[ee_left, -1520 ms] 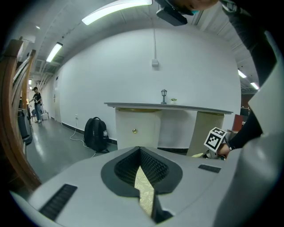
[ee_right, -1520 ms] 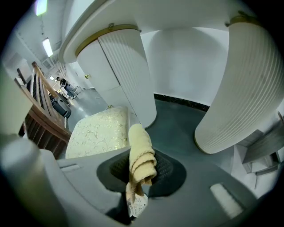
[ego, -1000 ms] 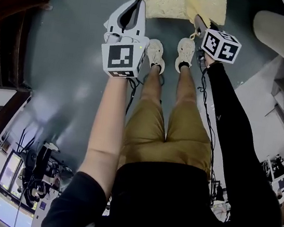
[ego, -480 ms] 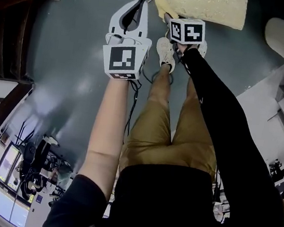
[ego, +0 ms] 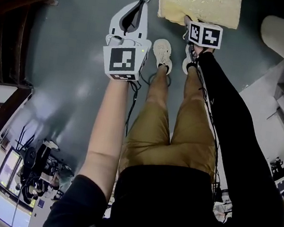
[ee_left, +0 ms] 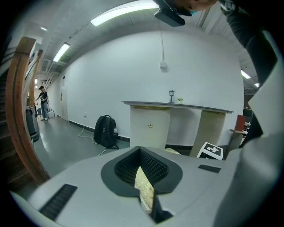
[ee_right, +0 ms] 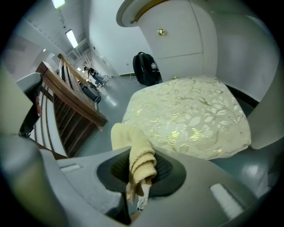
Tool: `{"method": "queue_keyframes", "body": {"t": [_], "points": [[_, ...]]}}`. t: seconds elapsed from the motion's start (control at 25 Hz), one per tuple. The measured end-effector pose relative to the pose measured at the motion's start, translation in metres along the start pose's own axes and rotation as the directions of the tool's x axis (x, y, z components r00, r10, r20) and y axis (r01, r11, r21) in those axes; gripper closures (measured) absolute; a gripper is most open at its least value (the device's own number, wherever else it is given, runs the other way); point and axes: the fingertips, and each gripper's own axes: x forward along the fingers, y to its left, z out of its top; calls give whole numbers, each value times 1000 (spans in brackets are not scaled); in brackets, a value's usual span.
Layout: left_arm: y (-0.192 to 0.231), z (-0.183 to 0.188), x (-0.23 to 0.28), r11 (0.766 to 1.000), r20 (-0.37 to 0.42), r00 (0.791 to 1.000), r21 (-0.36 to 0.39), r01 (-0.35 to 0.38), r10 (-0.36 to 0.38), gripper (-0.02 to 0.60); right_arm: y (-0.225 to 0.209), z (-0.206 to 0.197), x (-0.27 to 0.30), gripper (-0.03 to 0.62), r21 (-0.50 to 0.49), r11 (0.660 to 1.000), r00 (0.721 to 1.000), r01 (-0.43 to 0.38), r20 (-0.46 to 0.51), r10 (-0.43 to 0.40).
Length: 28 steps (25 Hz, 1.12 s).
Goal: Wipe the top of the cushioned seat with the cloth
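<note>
Yellow cloth (ee_right: 139, 160) | right gripper (ego: 188, 22) shifted right | at cushioned seat (ego: 199, 3) edge

Light falls bright and even from the long white ceiling strip lamps (ee_left: 120, 12) in the left gripper view; the glossy grey-green floor (ego: 77, 91) carries a pale, soft glare; the cream cushioned seat with gold leaf pattern (ee_right: 191, 115) glints; all views bend strongly at the edges, with dark corners; the folded pale yellow cloth (ee_right: 141, 162), near the lens, looks a little soft.
</note>
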Motion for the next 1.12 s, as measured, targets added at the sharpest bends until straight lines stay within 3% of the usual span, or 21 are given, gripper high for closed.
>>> {"method": "queue_keyframes", "body": {"t": [0.56, 0.92, 1.12], "points": [[-76, 27, 48, 998, 10, 998, -1, 60, -60, 574, -194, 4, -84, 538, 59, 974, 976, 219, 8, -219], [-103, 43, 67, 997, 13, 997, 16, 74, -74, 574, -268, -11, -123, 538, 113, 934, 941, 339, -10, -340], [-122, 53, 73, 995, 10, 996, 28, 91, -92, 574, -267, -9, -135, 538, 111, 936, 941, 335, 16, -339]]}}
